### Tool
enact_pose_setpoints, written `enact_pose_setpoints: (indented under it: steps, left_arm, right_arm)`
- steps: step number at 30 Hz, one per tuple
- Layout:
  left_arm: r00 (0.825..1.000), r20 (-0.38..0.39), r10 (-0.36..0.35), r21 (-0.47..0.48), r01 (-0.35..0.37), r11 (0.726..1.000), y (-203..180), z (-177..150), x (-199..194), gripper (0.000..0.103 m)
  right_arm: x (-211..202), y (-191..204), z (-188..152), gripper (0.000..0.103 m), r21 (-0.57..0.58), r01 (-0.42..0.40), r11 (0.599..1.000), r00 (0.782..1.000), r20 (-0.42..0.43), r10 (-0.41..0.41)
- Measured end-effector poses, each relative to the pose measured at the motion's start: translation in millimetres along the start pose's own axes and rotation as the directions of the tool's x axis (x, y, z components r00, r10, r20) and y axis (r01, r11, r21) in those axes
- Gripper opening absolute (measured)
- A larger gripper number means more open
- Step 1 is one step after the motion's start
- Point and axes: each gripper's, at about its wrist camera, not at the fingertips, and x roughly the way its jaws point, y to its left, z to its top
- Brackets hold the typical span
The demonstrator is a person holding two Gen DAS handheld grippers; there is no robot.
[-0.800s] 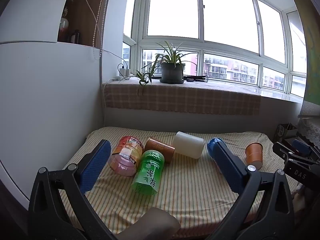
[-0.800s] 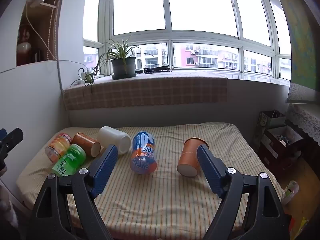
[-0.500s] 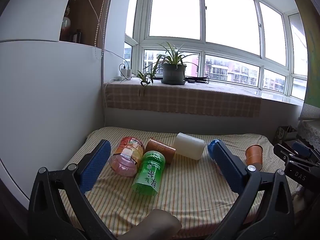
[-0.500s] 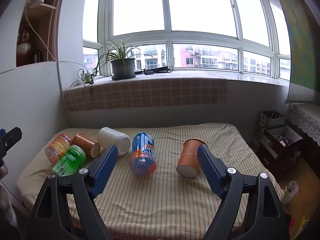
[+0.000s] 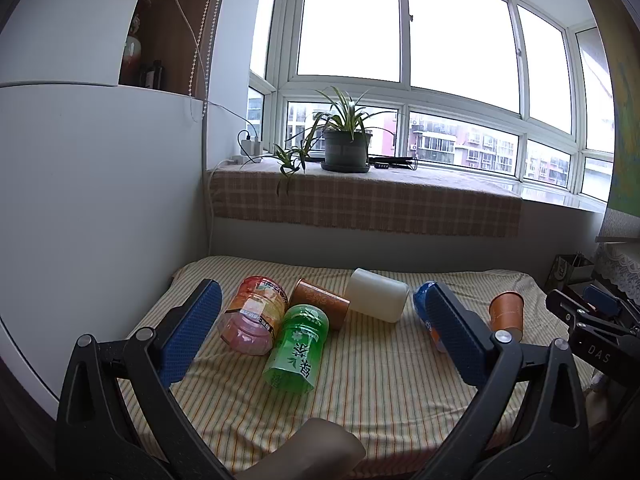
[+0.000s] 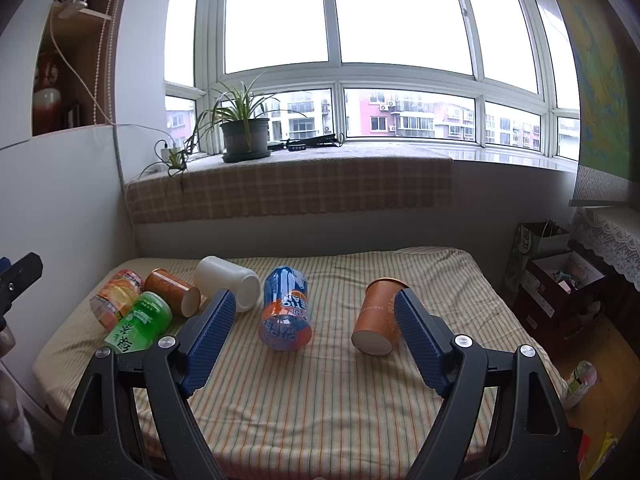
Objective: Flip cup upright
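Both your right gripper (image 6: 310,334) and left gripper (image 5: 320,334) hang apart, empty; the paper cup (image 6: 378,316), lying at one o'clock, could roll or crush if pinched hard.

left gripper (image 5: 320,328): spread wide, empty, low in frame
right gripper (image 6: 312,330): spread wide, empty, low in frame

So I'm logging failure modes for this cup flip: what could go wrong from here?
The orange paper cup lies on its side on the soft striped bedsheet; set upright there, it may tip again. Thin paper could crush if the open right tongs squeeze hard. The blue soda bottle lies loose just left of the cup and could roll if bumped.
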Motion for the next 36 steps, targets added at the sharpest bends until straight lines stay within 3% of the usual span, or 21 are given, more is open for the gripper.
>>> enact_pose_setpoints:
  steps: [36]
  left_arm:
    - [1.0, 0.006, -0.007, 0.0, 0.007, 1.0, -2.8, 3.8, -3.7, 0.103]
  right_arm:
    - [1.1, -2.2, -2.3, 0.081, 0.01, -0.012, 1.0, 1.0, -0.007, 0.012]
